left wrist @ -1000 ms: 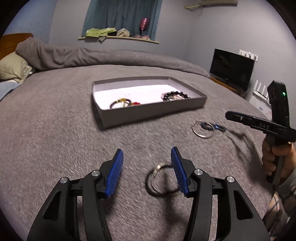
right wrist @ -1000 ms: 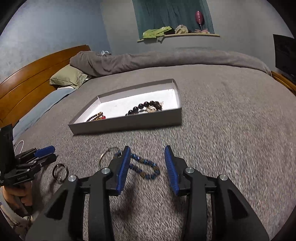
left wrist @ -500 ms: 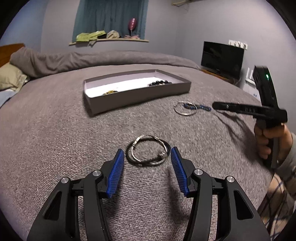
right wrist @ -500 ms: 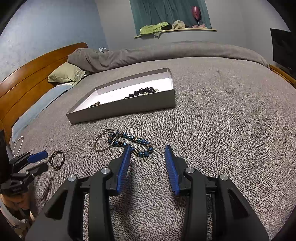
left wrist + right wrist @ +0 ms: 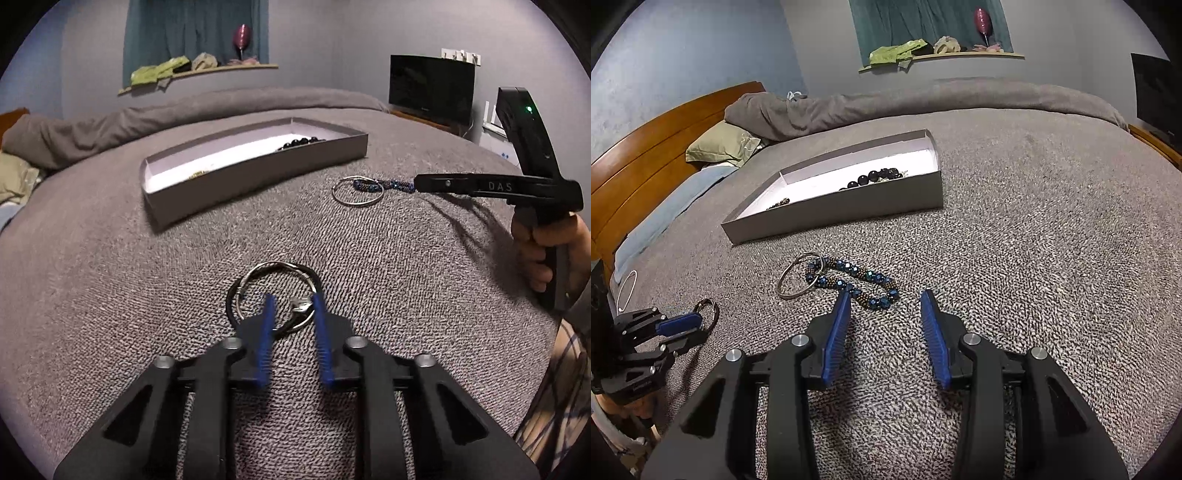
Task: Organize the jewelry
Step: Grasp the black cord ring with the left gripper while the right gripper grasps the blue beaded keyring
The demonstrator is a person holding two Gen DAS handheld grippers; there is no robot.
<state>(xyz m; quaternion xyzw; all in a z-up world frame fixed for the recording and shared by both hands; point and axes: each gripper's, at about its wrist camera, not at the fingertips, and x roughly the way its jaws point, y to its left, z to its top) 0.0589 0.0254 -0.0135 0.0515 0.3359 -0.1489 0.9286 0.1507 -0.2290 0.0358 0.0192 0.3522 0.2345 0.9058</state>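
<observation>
A grey shallow box with a white floor lies on the grey bedspread and holds a black bead bracelet and a small brownish bracelet. My left gripper has its jaws narrowed around the near rim and clasp of the stacked silver and black bangles. My right gripper is open, low over the bed, its tips at the near end of a blue bead bracelet that overlaps a silver ring bangle.
The bed's wooden headboard and pillows are at left. A rolled grey duvet lies behind the box. A dark TV stands at right. A windowsill holds small items.
My left gripper has moved forward onto the bangles and its jaws have narrowed around their near rim. My right gripper has moved forward to the blue bead bracelet and stays open.
</observation>
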